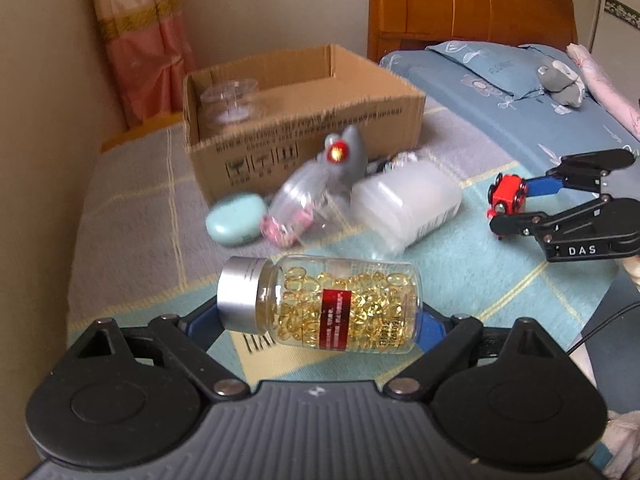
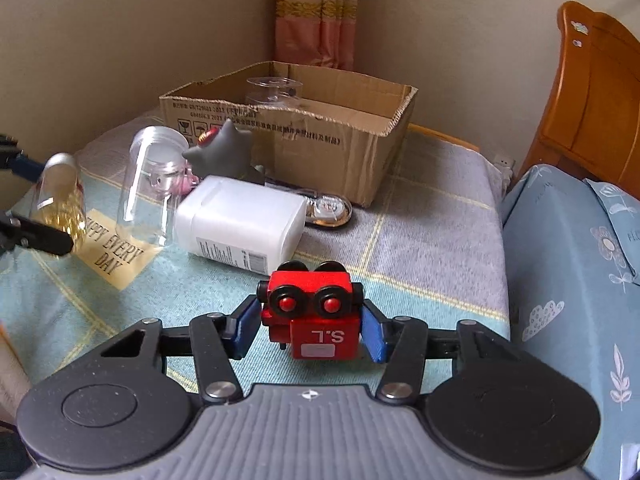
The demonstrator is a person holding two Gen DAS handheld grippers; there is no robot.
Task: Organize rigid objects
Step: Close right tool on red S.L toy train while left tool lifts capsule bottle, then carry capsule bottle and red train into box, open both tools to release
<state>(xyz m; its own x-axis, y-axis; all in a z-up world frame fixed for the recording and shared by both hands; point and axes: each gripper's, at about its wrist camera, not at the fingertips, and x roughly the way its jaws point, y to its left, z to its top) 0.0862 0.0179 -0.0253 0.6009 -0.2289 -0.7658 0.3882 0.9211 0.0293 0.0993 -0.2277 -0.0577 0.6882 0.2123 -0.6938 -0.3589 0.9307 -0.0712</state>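
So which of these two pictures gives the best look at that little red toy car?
The right wrist view: the red toy car fills the centre, clamped between the right gripper, with wheels and lettering sharp. The left wrist view shows the same car only small, at the right edge, seen side-on in that gripper.

One cardboard box point(image 2: 320, 136), one capsule bottle point(image 1: 320, 304), one red toy point(image 2: 316, 316), one white bottle point(image 2: 240, 228), two clear jars point(image 2: 152, 184).

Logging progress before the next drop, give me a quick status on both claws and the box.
Left claw shut on capsule bottle. Right claw shut on red toy train. Cardboard box ahead, open. White bottle lying between.
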